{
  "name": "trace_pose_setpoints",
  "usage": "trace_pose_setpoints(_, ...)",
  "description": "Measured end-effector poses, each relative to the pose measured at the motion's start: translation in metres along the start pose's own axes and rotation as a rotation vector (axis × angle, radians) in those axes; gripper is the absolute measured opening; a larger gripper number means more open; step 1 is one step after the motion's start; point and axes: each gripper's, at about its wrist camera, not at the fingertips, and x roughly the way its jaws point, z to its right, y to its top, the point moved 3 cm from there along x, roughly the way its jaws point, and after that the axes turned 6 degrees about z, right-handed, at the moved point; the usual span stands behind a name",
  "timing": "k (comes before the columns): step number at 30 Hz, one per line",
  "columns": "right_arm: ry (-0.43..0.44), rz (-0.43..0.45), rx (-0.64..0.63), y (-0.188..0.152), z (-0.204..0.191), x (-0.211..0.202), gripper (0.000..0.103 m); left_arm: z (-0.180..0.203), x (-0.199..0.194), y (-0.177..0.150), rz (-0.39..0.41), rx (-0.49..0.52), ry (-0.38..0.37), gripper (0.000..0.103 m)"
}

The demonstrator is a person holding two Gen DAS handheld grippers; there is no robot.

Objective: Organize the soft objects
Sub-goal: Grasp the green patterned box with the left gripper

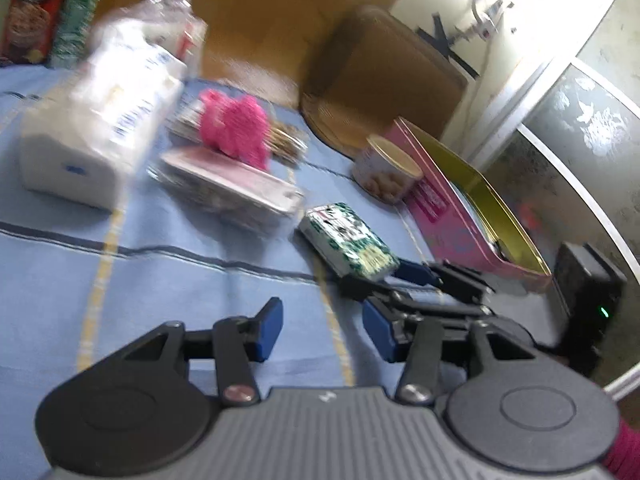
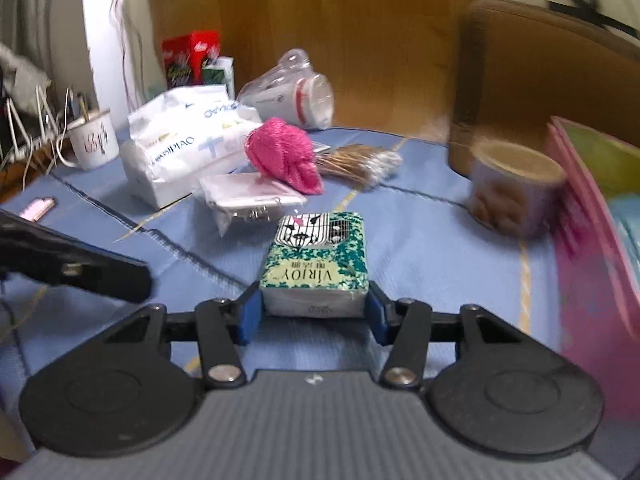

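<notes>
A green tissue pack (image 2: 316,264) sits between the pads of my right gripper (image 2: 314,312), which is shut on its near end above the blue cloth (image 2: 420,248). In the left wrist view the same pack (image 1: 348,240) lies at the tip of the right gripper (image 1: 404,280). My left gripper (image 1: 324,328) is open and empty over the cloth. A pink fluffy cloth (image 2: 286,154) (image 1: 238,132) rests on a flat plastic packet (image 2: 248,196). A big white tissue pack (image 2: 180,148) (image 1: 96,120) lies behind it.
An open pink box (image 1: 464,208) (image 2: 592,216) stands at the right, next to a round tin (image 2: 516,184) (image 1: 388,168). A bundle of cotton swabs (image 2: 360,162), a bagged cup (image 2: 296,92), a white mug (image 2: 94,142), a pink lighter (image 2: 38,208) and a brown cushion (image 1: 384,76) are around.
</notes>
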Motion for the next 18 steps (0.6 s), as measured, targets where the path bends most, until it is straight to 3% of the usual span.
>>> trace_pose_setpoints(4, -0.027, 0.039, 0.065, -0.024, 0.000, -0.038, 0.055, 0.022, 0.026, -0.004, -0.069, 0.013, -0.055, 0.058)
trace_pose_setpoints(6, -0.035, 0.059, 0.100, -0.035, 0.001, -0.049, 0.055, 0.035, 0.039, -0.006, -0.107, 0.013, -0.089, 0.073)
trace_pose_setpoints(7, -0.036, 0.070, 0.120, -0.038, 0.001, -0.053, 0.055, 0.041, 0.046, -0.008, -0.122, 0.012, -0.102, 0.075)
trace_pose_setpoints(8, -0.031, 0.082, 0.134, -0.041, 0.001, -0.056, 0.055, 0.047, 0.053, -0.010, -0.138, 0.013, -0.112, 0.073)
trace_pose_setpoints(11, -0.033, 0.125, 0.148, -0.043, 0.002, -0.066, 0.054, 0.062, 0.072, -0.010, -0.196, 0.010, -0.126, 0.032)
trace_pose_setpoints(18, -0.161, 0.311, 0.109, -0.009, 0.036, -0.101, 0.053, 0.141, 0.079, 0.033, -0.109, 0.173, -0.181, 0.031)
